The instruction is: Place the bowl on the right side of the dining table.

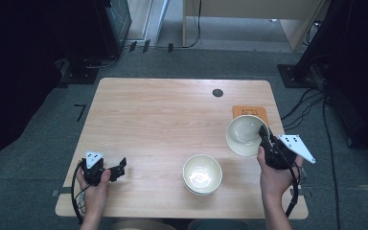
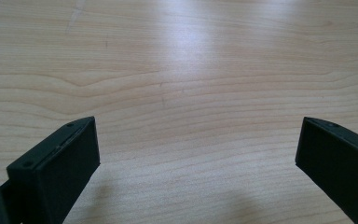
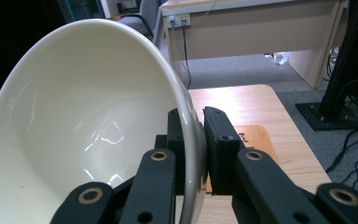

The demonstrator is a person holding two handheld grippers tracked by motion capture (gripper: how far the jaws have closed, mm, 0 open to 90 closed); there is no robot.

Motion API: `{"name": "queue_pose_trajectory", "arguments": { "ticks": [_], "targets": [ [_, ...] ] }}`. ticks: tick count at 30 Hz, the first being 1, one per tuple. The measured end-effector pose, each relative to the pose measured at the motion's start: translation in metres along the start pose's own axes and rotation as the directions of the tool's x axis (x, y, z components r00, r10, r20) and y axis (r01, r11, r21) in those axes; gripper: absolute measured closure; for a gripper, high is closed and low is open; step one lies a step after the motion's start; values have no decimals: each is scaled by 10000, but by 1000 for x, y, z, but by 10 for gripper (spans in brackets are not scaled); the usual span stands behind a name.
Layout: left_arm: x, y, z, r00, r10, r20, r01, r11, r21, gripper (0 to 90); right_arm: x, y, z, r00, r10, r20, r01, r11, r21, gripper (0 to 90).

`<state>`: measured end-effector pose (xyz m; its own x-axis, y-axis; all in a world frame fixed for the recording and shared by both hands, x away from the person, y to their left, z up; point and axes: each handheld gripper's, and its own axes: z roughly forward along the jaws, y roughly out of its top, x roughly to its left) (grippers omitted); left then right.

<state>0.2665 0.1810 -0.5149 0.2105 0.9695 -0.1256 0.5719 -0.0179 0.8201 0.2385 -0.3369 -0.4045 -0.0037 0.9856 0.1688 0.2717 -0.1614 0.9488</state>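
My right gripper (image 1: 263, 132) (image 3: 193, 135) is shut on the rim of a cream bowl (image 1: 243, 134) (image 3: 74, 135), holding it tilted above the right side of the wooden table (image 1: 163, 115). One pad sits inside the bowl, the other outside its wall. A second stack of cream bowls (image 1: 201, 174) stands on the table near the front, left of the held bowl. My left gripper (image 1: 120, 167) (image 2: 198, 154) rests at the front left of the table with its jaws wide open and only bare wood (image 2: 177, 84) between them.
An orange card (image 1: 250, 112) (image 3: 256, 140) lies on the table just behind the held bowl. A dark round spot (image 1: 217, 93) marks the table's far side. Cables and a black stand (image 1: 311, 67) crowd the floor at right; a desk (image 3: 251, 28) stands beyond.
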Motion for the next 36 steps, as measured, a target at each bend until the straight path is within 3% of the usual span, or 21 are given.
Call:
{"name": "queue_pose_trajectory", "arguments": {
  "ticks": [23, 28, 36],
  "targets": [
    [1, 0, 0, 10000, -68, 32, 68, 10000, 26, 0, -21, 14, 41, 9969, 593, 514, -638, 9939, 904, 830],
    [1, 0, 0, 10000, -58, 25, 58, 10000, 40, 0, -30, 18, 56, 9923, 1021, 707, -1103, 9861, 1241, 830],
    [1, 0, 0, 10000, -44, -12, 44, 10000, 42, 0, -39, 20, 74, 9861, 1301, 1033, -1461, 9750, 1672, 831]
  ]
}}
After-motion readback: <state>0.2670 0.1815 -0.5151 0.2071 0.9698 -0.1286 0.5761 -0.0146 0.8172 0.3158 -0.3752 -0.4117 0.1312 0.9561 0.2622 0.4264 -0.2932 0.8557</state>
